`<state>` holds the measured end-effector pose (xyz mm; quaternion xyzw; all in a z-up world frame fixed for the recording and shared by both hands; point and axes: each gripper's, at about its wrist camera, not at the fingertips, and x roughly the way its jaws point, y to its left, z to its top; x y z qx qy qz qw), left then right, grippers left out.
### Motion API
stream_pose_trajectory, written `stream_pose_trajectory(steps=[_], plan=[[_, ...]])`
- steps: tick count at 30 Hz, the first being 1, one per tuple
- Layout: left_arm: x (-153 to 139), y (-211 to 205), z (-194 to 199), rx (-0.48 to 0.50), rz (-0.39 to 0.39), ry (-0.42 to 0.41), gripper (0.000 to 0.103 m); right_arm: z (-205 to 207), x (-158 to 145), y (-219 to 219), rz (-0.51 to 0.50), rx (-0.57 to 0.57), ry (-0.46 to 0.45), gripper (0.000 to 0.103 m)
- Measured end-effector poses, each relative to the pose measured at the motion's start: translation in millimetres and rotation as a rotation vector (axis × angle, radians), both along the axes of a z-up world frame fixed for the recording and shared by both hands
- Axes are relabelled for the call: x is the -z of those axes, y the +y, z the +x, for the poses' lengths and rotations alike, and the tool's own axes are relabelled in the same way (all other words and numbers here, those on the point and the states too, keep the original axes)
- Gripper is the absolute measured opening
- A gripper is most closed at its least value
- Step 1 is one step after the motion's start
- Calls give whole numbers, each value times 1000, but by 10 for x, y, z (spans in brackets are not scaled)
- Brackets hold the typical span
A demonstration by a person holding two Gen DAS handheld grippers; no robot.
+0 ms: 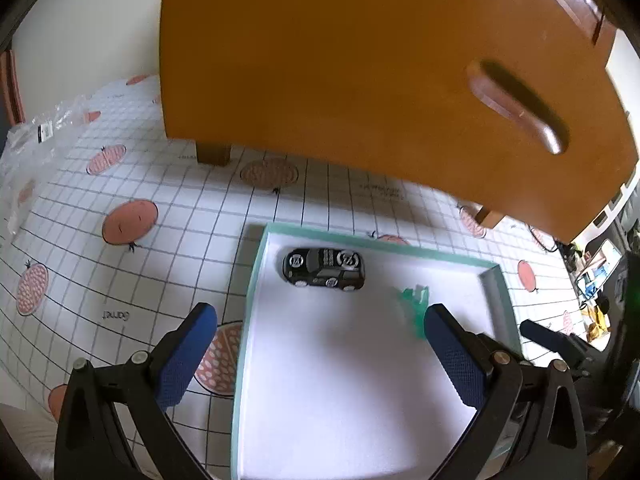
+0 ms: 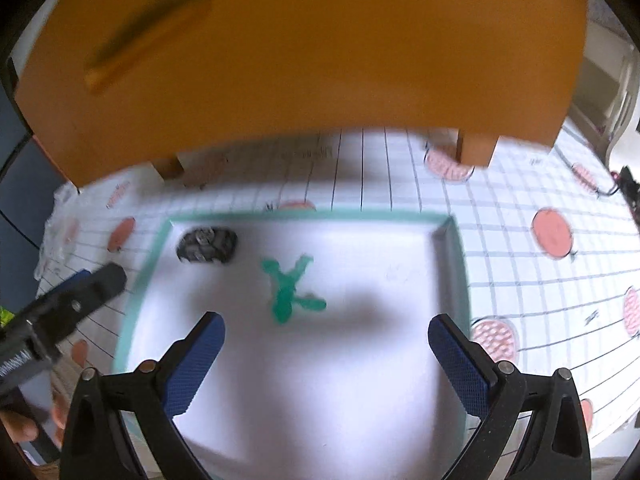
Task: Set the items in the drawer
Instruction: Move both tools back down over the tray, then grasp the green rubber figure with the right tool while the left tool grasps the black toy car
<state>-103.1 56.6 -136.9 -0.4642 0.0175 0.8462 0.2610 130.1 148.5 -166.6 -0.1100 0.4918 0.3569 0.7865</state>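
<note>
A shallow white tray with a teal rim (image 1: 256, 264) (image 2: 456, 264) lies on the table. A black toy car (image 1: 324, 269) (image 2: 207, 245) sits in its far left corner. A green toy figure (image 1: 416, 306) (image 2: 290, 288) lies near the tray's middle. An orange wooden drawer unit (image 1: 360, 60) (image 2: 300, 48) with a long handle (image 1: 520, 106) (image 2: 148, 34) stands shut behind the tray. My left gripper (image 1: 320, 324) hangs open over the tray's left edge, nothing in it. My right gripper (image 2: 326, 332) hangs open just in front of the figure, holding nothing.
A white grid-patterned tablecloth with red fruit prints (image 1: 128, 222) (image 2: 552, 232) covers the table. Crinkled clear plastic packaging (image 1: 40, 136) lies at the far left. The other gripper's black finger (image 1: 548, 336) (image 2: 80, 288) shows beside the tray. Clutter (image 1: 600, 280) sits at the far right.
</note>
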Motion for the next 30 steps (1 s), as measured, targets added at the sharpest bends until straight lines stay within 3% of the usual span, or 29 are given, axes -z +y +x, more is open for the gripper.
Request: stream_pose_trajectory(steps=[10,30], plan=[[162,20,-48,-18,-2,-68,103,-22,245,129,-32,-24,13,103],[252,476,-236,78,-41,-16,95,50,357,409,-59,-53,-19,101]])
